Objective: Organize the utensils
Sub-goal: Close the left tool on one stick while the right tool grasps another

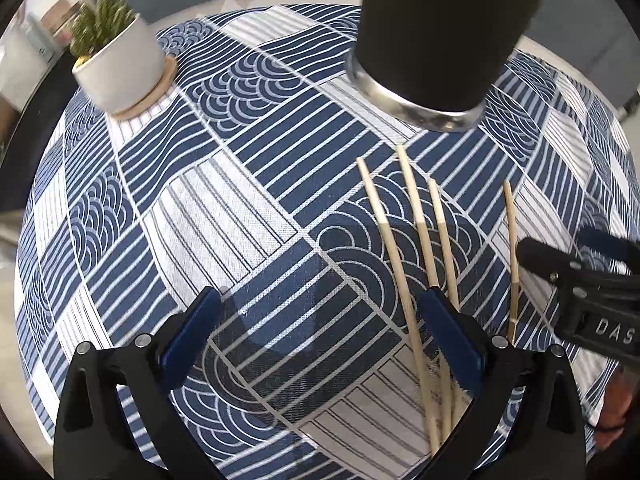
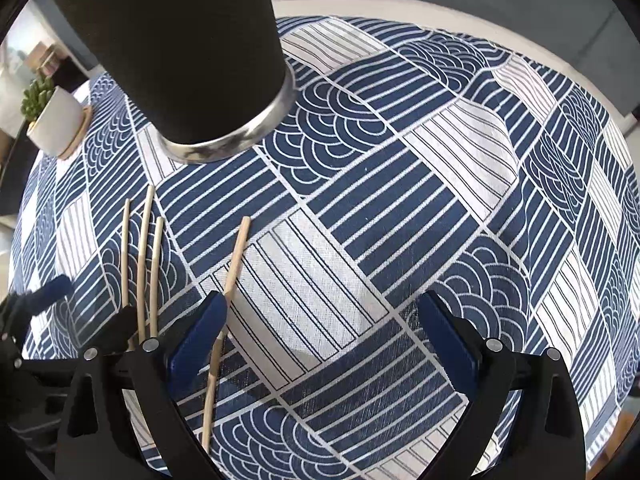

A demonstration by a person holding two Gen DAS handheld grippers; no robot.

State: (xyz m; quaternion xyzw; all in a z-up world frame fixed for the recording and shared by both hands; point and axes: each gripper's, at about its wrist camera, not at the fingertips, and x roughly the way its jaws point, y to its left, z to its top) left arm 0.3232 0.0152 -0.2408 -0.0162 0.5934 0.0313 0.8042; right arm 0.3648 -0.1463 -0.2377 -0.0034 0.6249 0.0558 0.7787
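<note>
Both grippers low over the table, jaws wide apart, nothing held.

Left gripper (image 1: 320,328): blue pads spread over the cloth (image 1: 240,200). Its right-hand finger (image 1: 448,320) overlaps the bunch of three chopsticks (image 1: 416,232); can't tell if it touches them. The three fan out toward the tumbler (image 1: 440,32) and converge near the gripper base.

Fourth chopstick (image 2: 234,264) lies apart from the three, to their right, flat on the cloth. Right gripper (image 2: 322,324) sits over it: the stick passes under or against its left-hand finger (image 2: 204,328), rest of the gap open. Contact unclear.

From the right wrist view the bunch of three (image 2: 144,264) is just left of that finger, with the left gripper's tips (image 2: 52,288) showing at the frame's left edge. From the left wrist view the right gripper body (image 1: 580,292) comes in from the right, close by the lone stick (image 1: 512,240).

Tumbler: black, steel band at the base, upright just beyond the stick tips, not touching them.

Potted plant (image 1: 120,64) on a wooden coaster, far left corner, well apart.
</note>
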